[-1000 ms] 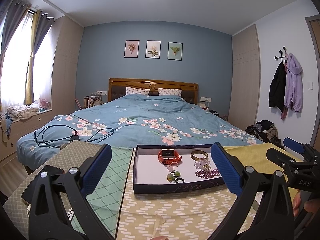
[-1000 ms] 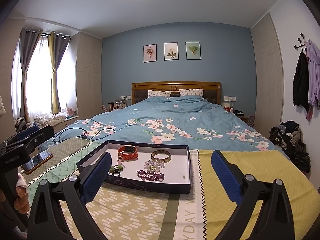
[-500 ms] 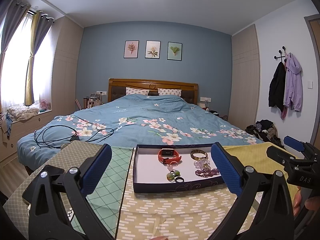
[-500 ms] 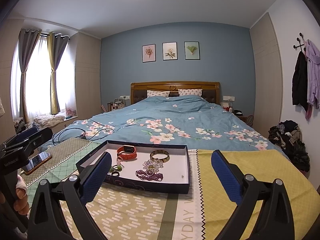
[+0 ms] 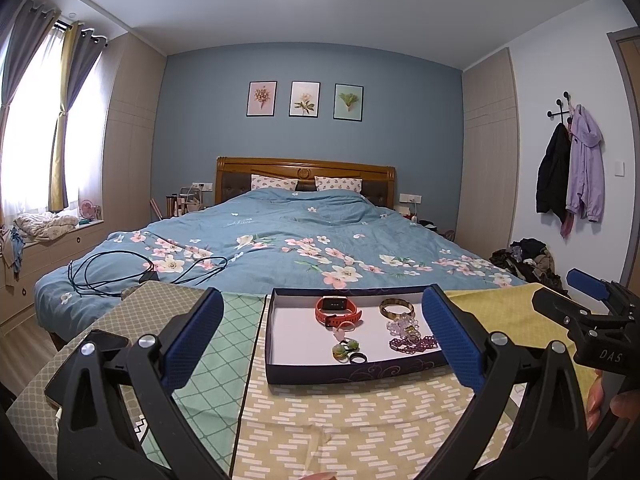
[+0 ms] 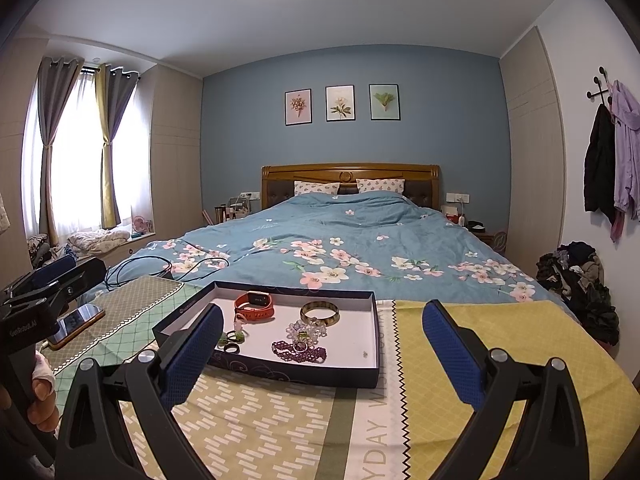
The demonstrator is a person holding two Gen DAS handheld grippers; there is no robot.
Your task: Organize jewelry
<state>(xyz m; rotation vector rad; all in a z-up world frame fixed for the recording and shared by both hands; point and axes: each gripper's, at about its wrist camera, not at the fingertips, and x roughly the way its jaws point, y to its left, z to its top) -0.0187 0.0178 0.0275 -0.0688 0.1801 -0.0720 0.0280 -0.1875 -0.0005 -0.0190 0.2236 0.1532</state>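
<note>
A dark shallow tray with a white floor sits on the patterned table cloth. In it lie an orange watch, a gold bangle, a clear bead bracelet, a purple bead bracelet, a green ornament and a dark ring. My left gripper is open and empty, short of the tray. My right gripper is open and empty, also short of it.
A phone lies on the cloth at the left. Behind the table is a bed with a black cable on it. Clothes are piled on the floor at the right.
Both views have shifted very slightly. The jewelry in the tray has not moved and both grippers stay open.
</note>
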